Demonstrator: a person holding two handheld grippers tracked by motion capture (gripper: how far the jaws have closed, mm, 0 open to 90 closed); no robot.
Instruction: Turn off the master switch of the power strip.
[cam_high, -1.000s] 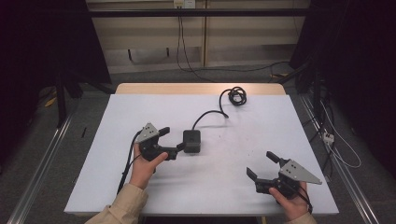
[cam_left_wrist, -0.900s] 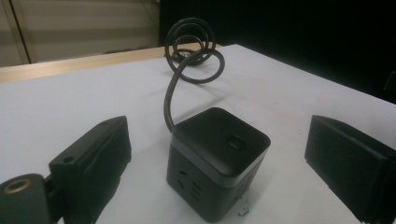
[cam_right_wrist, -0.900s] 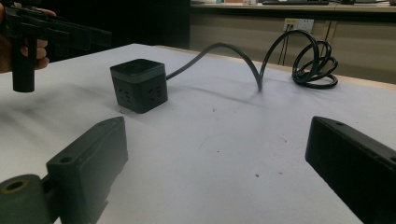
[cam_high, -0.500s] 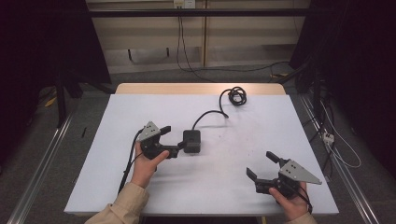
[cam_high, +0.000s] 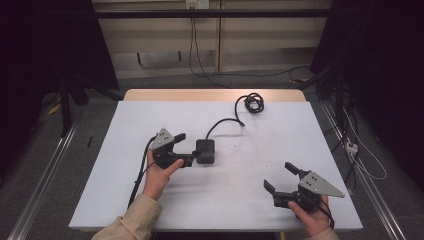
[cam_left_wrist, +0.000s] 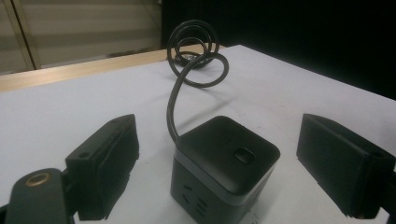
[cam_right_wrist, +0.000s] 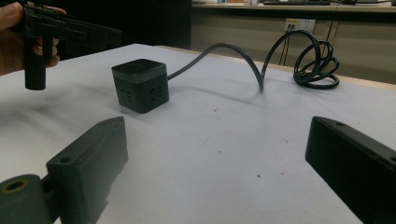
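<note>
A black cube-shaped power socket (cam_high: 205, 151) (cam_left_wrist: 224, 163) (cam_right_wrist: 140, 84) stands on the white table (cam_high: 150, 115). Its black cable (cam_high: 225, 122) (cam_left_wrist: 173, 102) (cam_right_wrist: 233, 49) runs back to a coil (cam_high: 252, 102) (cam_left_wrist: 194, 46) (cam_right_wrist: 317, 60) near the far edge. My left gripper (cam_high: 187, 148) (cam_left_wrist: 224, 168) straddles the cube. Its jaws have just been closing, with the cube between them and a gap on each side. My right gripper (cam_high: 279, 176) (cam_right_wrist: 219, 172) rests open near the front right, nothing between its jaws.
Bare white tabletop lies between the cube and the right gripper. Beyond the far wooden edge (cam_high: 210, 95) are a wall with hanging cables (cam_high: 192, 45). Dark curtains flank both sides, and metal rails (cam_high: 45, 170) run along the floor.
</note>
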